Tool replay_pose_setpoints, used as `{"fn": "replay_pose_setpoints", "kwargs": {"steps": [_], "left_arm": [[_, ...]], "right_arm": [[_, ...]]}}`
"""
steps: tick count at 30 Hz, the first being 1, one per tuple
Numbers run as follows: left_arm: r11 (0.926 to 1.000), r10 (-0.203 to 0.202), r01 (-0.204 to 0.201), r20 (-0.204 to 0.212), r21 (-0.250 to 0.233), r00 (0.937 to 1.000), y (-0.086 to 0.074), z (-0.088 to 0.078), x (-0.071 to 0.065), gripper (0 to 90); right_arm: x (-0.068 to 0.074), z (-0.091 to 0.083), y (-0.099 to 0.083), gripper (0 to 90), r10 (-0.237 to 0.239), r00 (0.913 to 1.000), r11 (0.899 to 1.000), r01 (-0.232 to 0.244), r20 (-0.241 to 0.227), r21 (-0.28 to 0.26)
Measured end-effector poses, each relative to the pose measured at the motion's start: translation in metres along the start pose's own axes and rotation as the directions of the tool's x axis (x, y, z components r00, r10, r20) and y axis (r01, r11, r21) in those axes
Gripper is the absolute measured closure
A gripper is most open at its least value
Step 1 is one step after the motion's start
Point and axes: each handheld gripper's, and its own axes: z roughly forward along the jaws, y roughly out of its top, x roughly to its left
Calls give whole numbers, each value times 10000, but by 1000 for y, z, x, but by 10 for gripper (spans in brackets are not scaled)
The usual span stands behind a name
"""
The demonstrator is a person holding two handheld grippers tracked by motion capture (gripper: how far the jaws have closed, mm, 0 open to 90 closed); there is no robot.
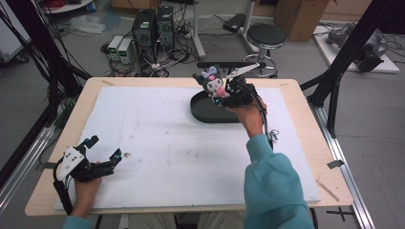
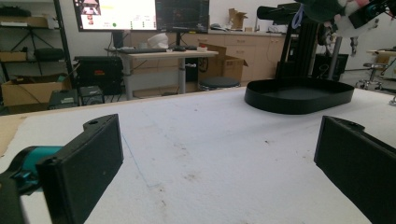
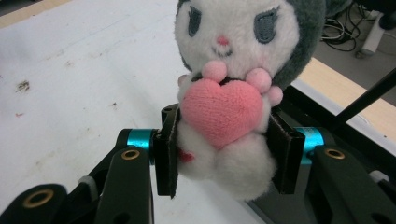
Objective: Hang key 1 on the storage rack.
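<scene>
While the right gripper (image 1: 228,93) hangs in the air above the black tray (image 1: 203,110), its two pads are pressed into the sides of a plush toy (image 3: 233,93), one on each flank of the soft white body. The toy has a white face, a dark grey hood and a pink heart (image 3: 222,112) hugged to its chest, and it faces the camera that rides on that gripper. In the high view the toy (image 1: 210,81) sits over the far rim of the tray, lifted clear of it and touching nothing but the pads. The tray is an oval dish with a low wall, lying on the white mat (image 1: 157,138) toward the far side of the table (image 1: 296,100).

The left gripper (image 1: 104,151) rests well away from the tray, near the mat's front left corner, held by a hand (image 1: 86,188) at the table edge. Its jaws stand wide apart with only bare mat between them; from its own view the tray (image 2: 299,95) lies ahead and to the right.
</scene>
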Motion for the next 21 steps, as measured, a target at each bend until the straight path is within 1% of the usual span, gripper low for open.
{"fn": "replay_pose_setpoints", "kwargs": {"steps": [10,16,21], "left_arm": [[10000,-7,7,-13,-28,10000,0,0,0,17],[10000,6,-6,-11,-31,10000,0,0,0,17],[10000,5,-5,-10,-30,10000,0,0,0,17]], "right_arm": [[-4,2,12,537,82,10000,9999,-82,18,-137],[-8,1,17,537,255,9996,9994,-253,81,-231],[-13,3,17,537,451,9990,9986,-449,71,-291]]}}
